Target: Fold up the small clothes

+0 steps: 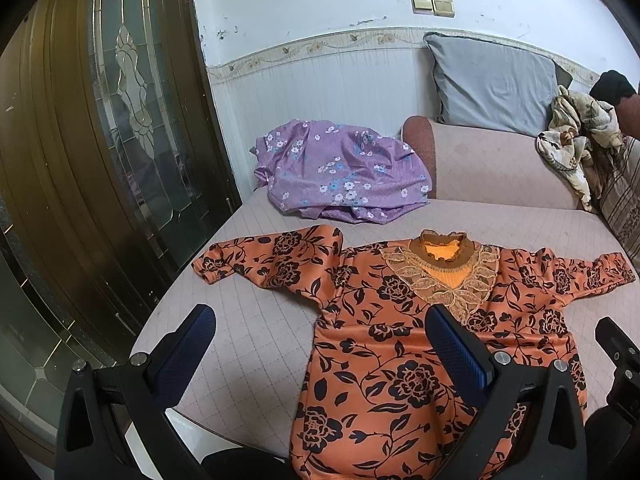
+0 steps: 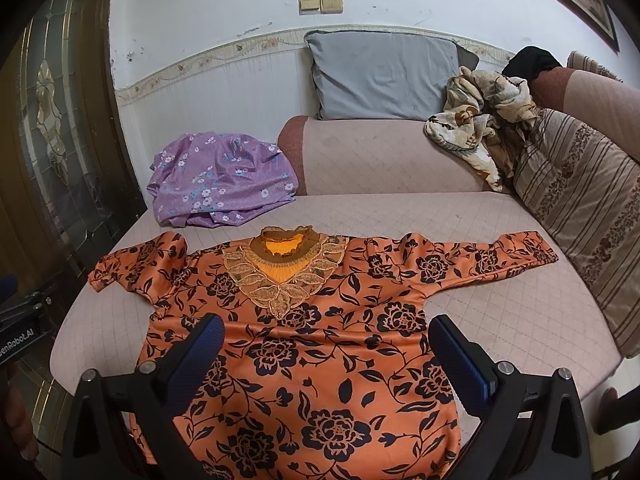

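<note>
An orange top with black flowers and a lace collar [image 1: 400,344] lies flat, face up, on the sofa seat, both sleeves spread out; it also shows in the right wrist view [image 2: 320,336]. My left gripper [image 1: 320,320] is open and empty, hovering above the top's lower left side, one finger over bare seat. My right gripper [image 2: 326,330] is open and empty above the top's lower body. A crumpled purple floral garment [image 1: 340,172] lies behind the top at the far left; it also shows in the right wrist view [image 2: 220,180].
The pink quilted sofa seat [image 2: 500,320] has an armrest bolster [image 2: 380,160] at the back with a grey pillow [image 2: 384,76]. A cream floral cloth [image 2: 480,120] and a striped cushion [image 2: 580,208] sit right. A dark glass door [image 1: 100,160] stands left.
</note>
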{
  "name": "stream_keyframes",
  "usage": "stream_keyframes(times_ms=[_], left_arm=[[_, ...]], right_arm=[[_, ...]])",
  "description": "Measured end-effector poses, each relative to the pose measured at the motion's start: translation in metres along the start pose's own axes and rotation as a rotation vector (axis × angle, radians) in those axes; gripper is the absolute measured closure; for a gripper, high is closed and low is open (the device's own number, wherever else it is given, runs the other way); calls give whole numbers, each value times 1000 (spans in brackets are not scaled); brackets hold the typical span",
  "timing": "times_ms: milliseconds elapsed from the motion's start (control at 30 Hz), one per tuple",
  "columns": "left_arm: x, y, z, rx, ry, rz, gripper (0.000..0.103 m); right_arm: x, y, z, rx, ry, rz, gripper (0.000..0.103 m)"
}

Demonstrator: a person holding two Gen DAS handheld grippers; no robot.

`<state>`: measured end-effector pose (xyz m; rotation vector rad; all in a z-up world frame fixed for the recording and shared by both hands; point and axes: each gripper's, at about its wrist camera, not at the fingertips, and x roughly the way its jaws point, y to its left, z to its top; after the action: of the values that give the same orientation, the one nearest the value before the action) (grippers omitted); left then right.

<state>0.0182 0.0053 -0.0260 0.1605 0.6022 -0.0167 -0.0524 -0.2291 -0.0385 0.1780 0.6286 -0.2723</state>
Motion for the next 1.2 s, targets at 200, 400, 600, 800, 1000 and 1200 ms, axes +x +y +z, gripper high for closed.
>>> stream_keyframes(times_ms=[200, 400, 600, 800, 1000, 1200], left_arm=[[0, 1, 0, -1, 1, -4, 0], [0, 0, -1, 1, 3, -5, 0], [-1, -1, -2, 1, 0, -6, 0], [-3, -2, -2, 5, 0, -9, 0], [-4, -2, -1, 3, 3, -11, 0], [-4, -2, 0, 6, 6, -13, 0]], right_arm=[[0, 0, 0, 0, 1, 0, 0], [2, 0, -1, 2, 12, -4, 0], [2, -2, -1, 9, 17, -7, 0], [2, -2, 0, 7, 27, -9, 0], [3, -1, 1, 6, 35, -9, 0], [3, -1, 1, 7, 37, -7, 0]])
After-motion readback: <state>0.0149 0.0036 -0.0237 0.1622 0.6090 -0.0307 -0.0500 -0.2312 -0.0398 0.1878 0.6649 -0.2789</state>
